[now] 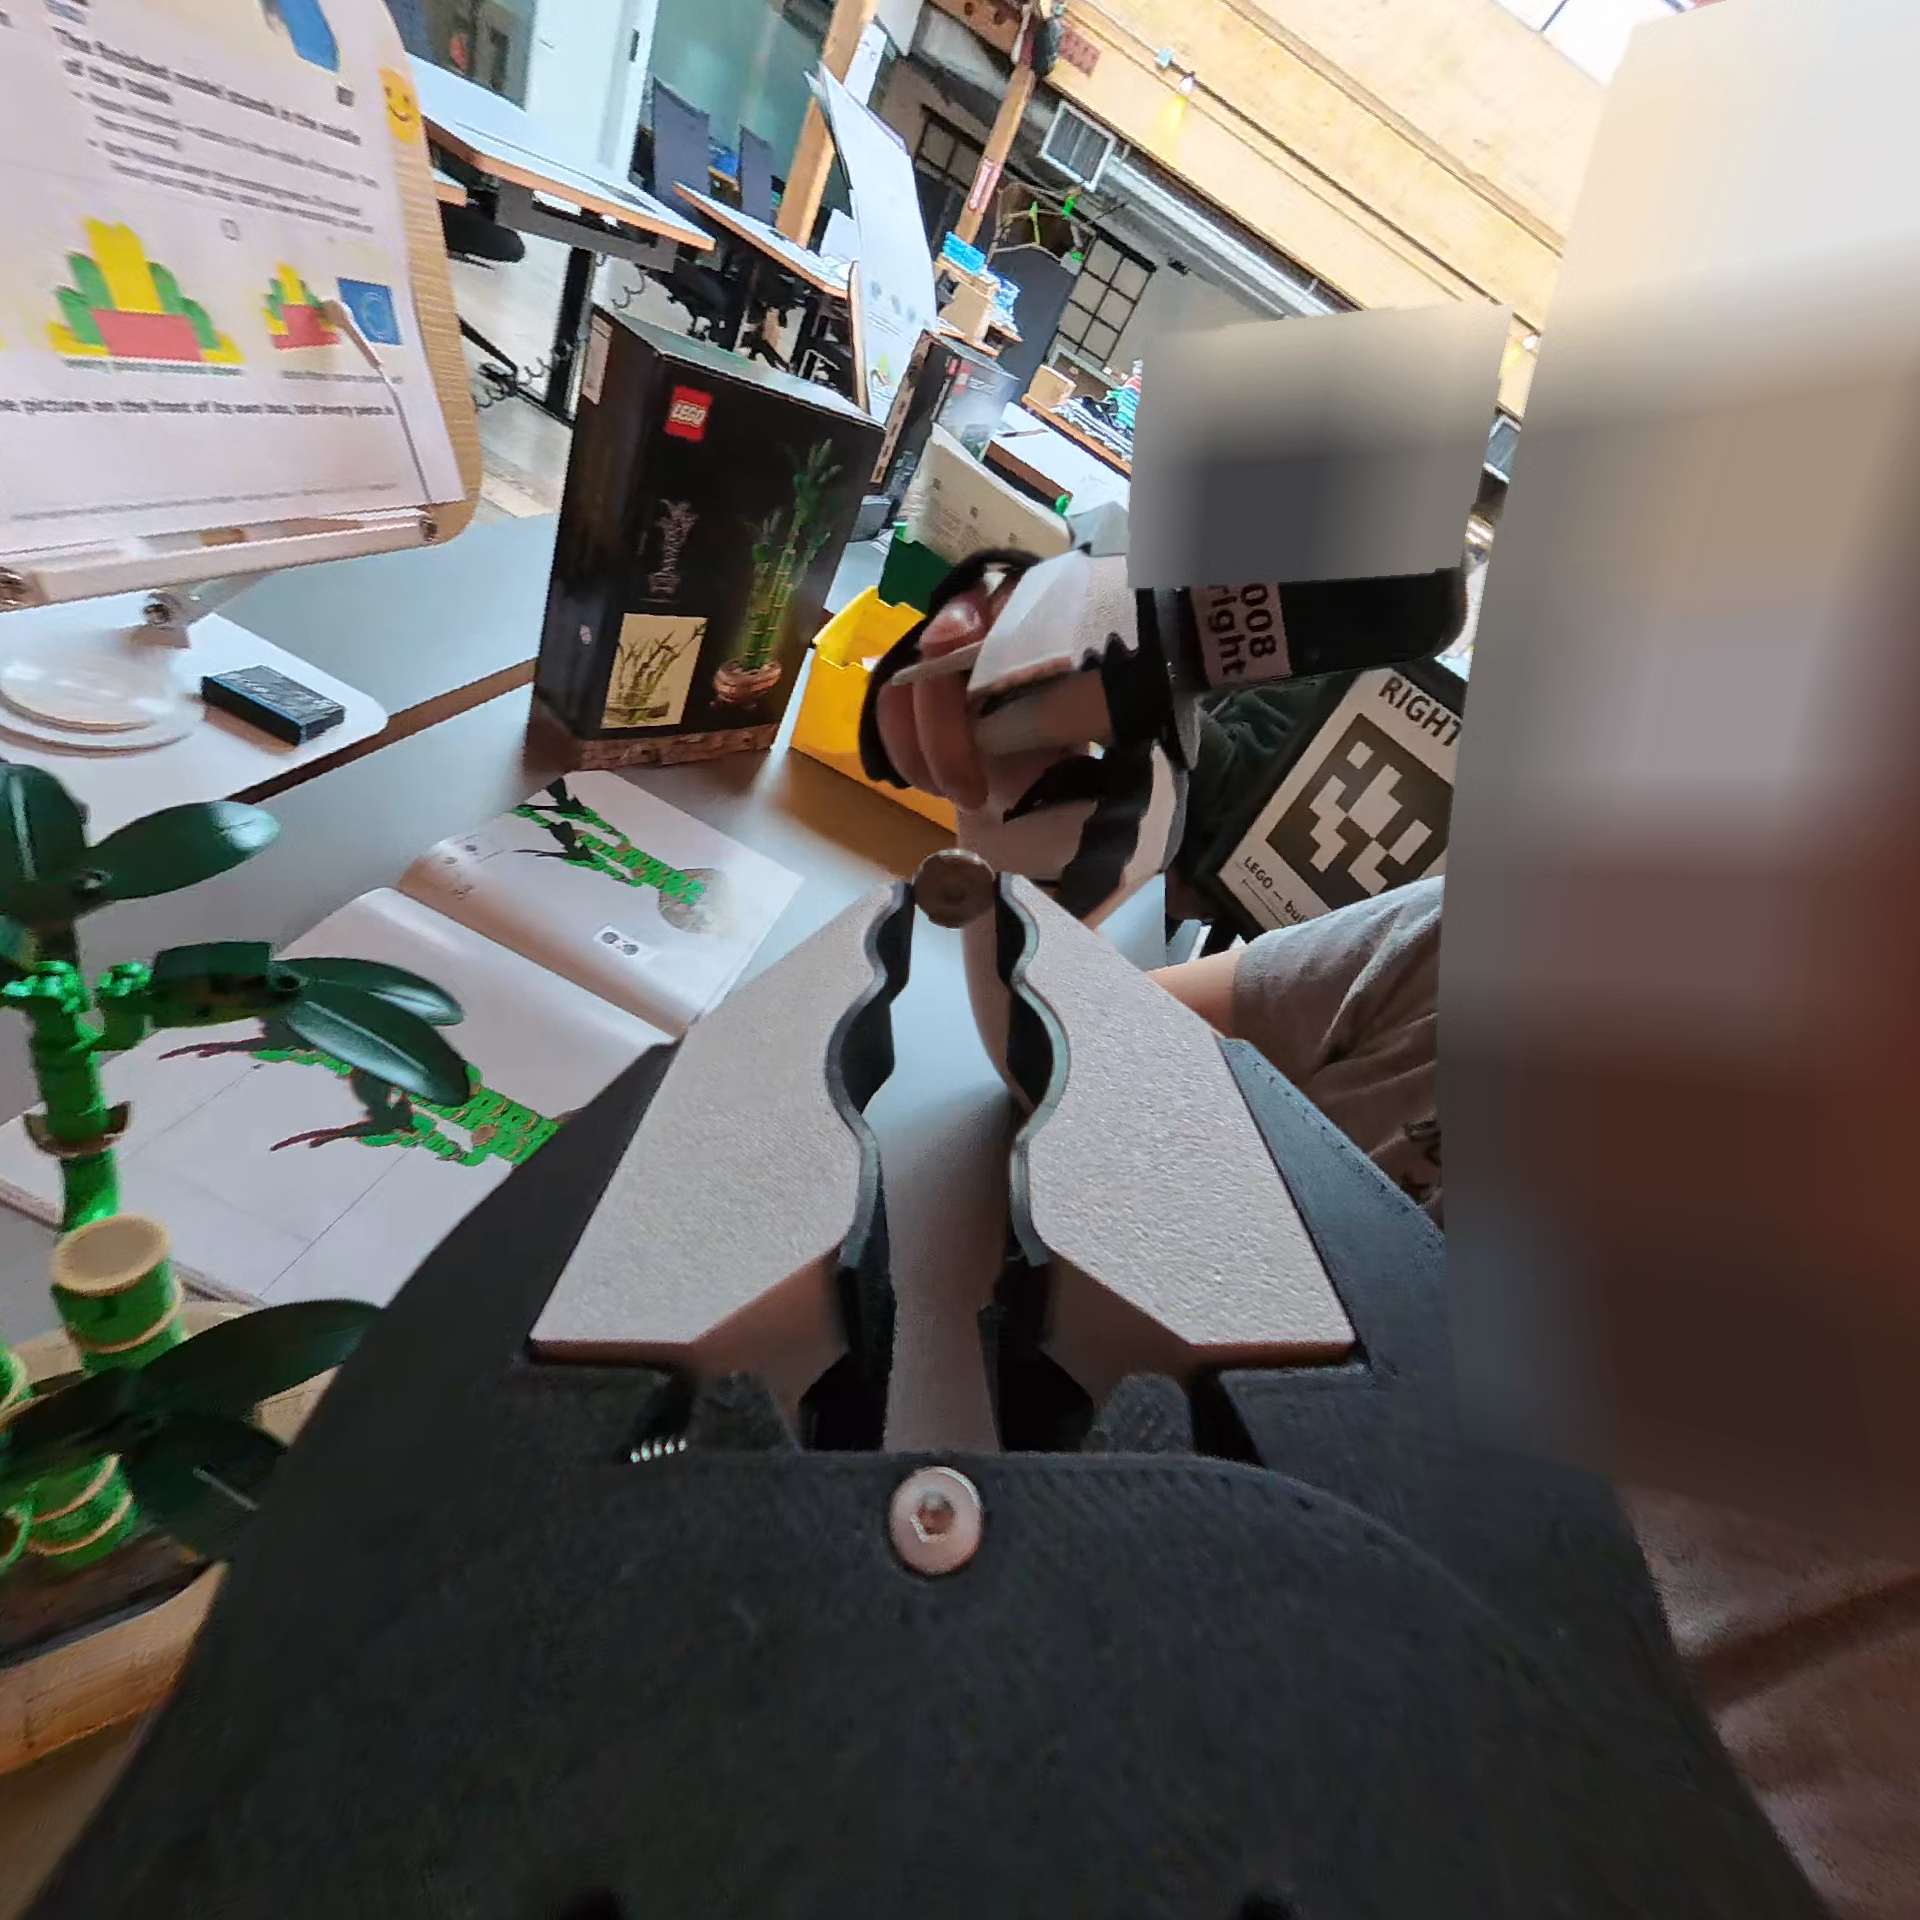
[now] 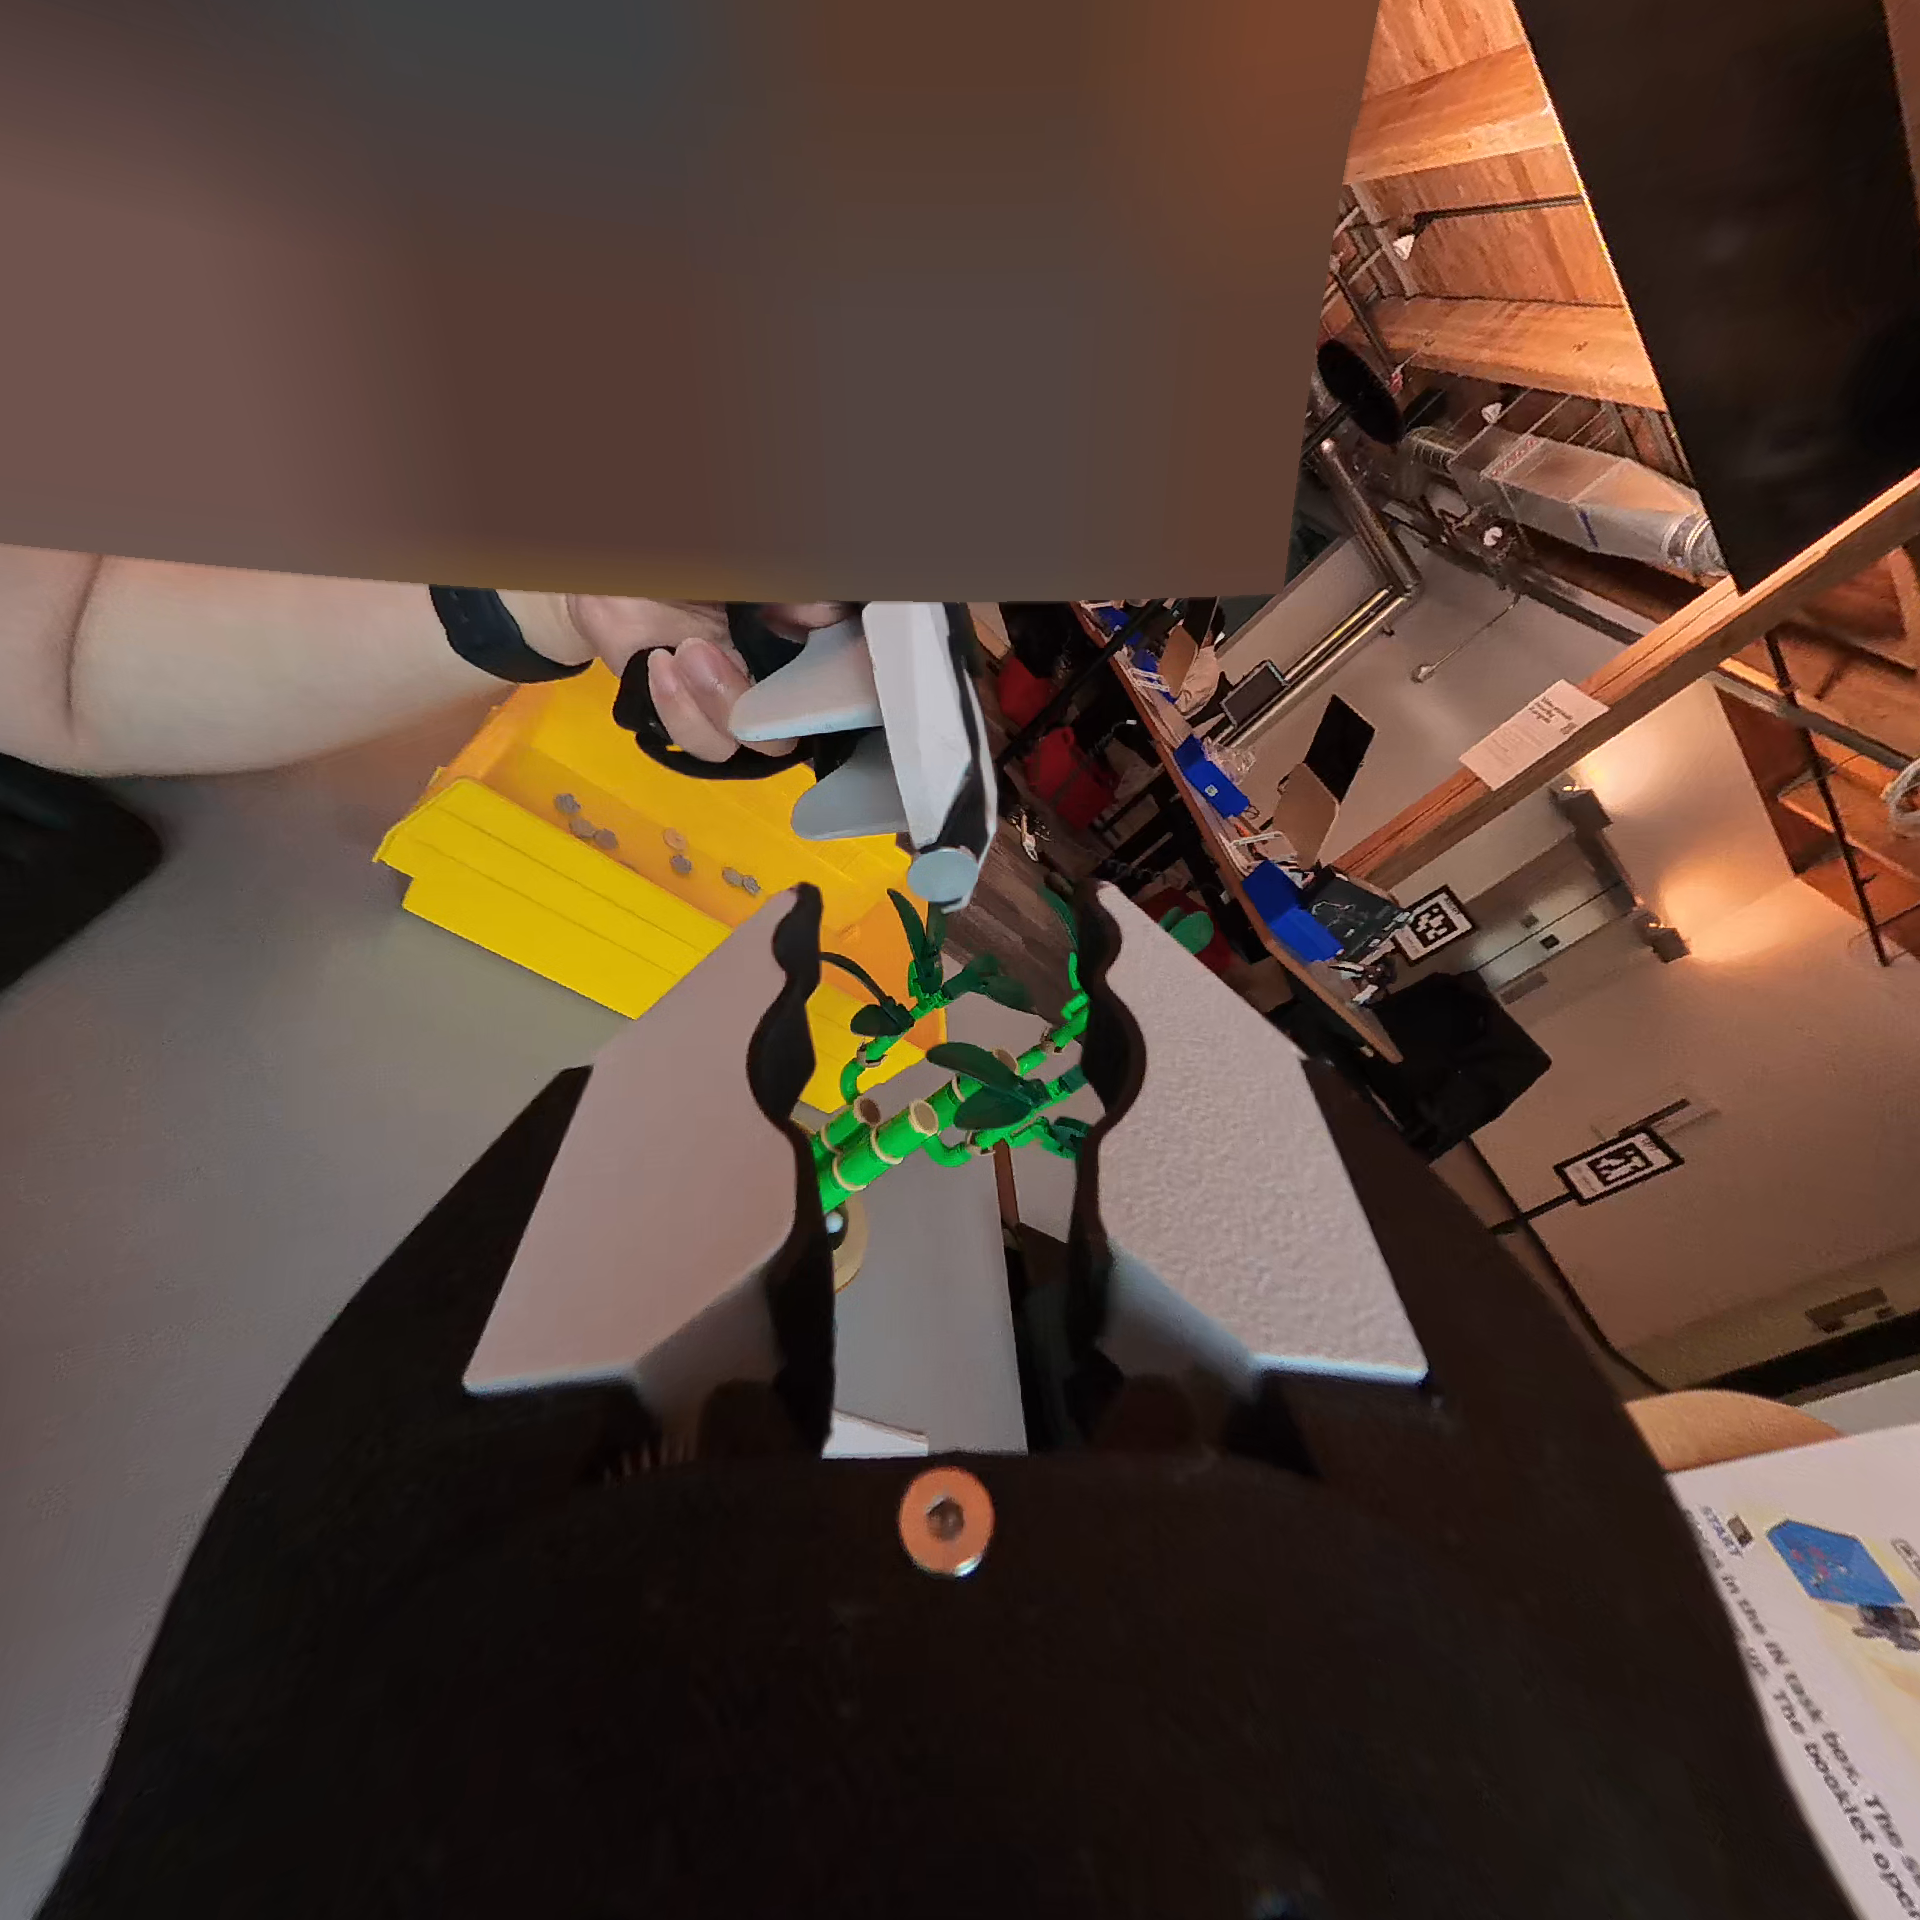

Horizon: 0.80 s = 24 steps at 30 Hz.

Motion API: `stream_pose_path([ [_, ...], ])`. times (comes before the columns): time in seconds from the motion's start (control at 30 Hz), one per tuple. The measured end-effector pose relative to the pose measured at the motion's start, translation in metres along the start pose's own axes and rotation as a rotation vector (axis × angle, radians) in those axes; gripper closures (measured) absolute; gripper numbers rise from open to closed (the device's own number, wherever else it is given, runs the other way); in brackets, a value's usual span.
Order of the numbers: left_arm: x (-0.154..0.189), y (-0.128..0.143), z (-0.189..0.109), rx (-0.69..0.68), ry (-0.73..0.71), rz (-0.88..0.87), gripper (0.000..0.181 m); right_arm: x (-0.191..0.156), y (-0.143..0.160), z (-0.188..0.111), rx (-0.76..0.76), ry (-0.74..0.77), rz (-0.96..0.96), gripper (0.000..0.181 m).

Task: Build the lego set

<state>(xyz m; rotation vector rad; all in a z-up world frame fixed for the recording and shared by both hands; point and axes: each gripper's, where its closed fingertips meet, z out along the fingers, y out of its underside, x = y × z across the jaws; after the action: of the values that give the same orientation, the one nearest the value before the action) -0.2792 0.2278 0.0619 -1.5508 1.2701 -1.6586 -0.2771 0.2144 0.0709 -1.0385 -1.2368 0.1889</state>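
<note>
Round piece: a small grey disc [image 1: 957, 886] was pinched at the very tips of the left tool [image 1: 957, 896], raised clear of the counter, likely so it could be turned or handed across before fitting.
Left tool: clenched on the round piece alone, its wavy inner edges otherwise apart behind the tips.
Bamboo model: the green bamboo model [image 1: 94, 1164] stood in its tan pot to the left of the round piece and lower, apart from both tools, upright and ready to take more parts.
Right tool: the right tool [image 2: 940, 914] pointed at the round piece [image 2: 943, 876] from nearby, released and holding nothing, seemingly poised to receive it.
Booklet: the instruction booklet [image 1: 499, 997] lay open on the grey counter [image 1: 436, 623] between the bamboo model and the round piece, for reference.
Set box: the black set box [image 1: 696, 561] stood upright beyond the round piece.
Yellow bin: the yellow bin [image 2: 582, 883], beyond the round piece, kept loose small pieces together.
</note>
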Motion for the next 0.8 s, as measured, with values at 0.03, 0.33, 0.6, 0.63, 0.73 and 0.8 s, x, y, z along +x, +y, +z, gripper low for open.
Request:
stream_pose_path([
  [0.03,0.003,0.001,0.002,-0.002,0.015,-0.001,0.168,-0.001,0.001,0.002,-0.001,0.0,-0.01,0.136],
  [0.33,0.015,0.003,0.008,-0.013,0.1,-0.021,0.168,-0.008,0.001,0.006,0.019,-0.042,-0.006,0.153],
  [0.6,0.015,0.008,0.016,-0.033,0.096,-0.014,0.168,-0.011,0.007,0.007,-0.007,-0.065,-0.016,0.166],
  [0.63,0.014,0.009,0.017,-0.033,0.09,-0.008,0.168,-0.011,0.007,0.006,-0.014,-0.068,-0.015,0.166],
  [0.73,0.011,0.008,0.022,-0.032,0.079,-0.03,0.155,-0.008,0.014,-0.005,-0.067,-0.078,-0.01,0.166],
  [0.8,0.006,0.007,0.021,-0.028,0.056,-0.029,0.155,0.005,0.031,-0.026,-0.165,-0.058,0.054,0.166],
])
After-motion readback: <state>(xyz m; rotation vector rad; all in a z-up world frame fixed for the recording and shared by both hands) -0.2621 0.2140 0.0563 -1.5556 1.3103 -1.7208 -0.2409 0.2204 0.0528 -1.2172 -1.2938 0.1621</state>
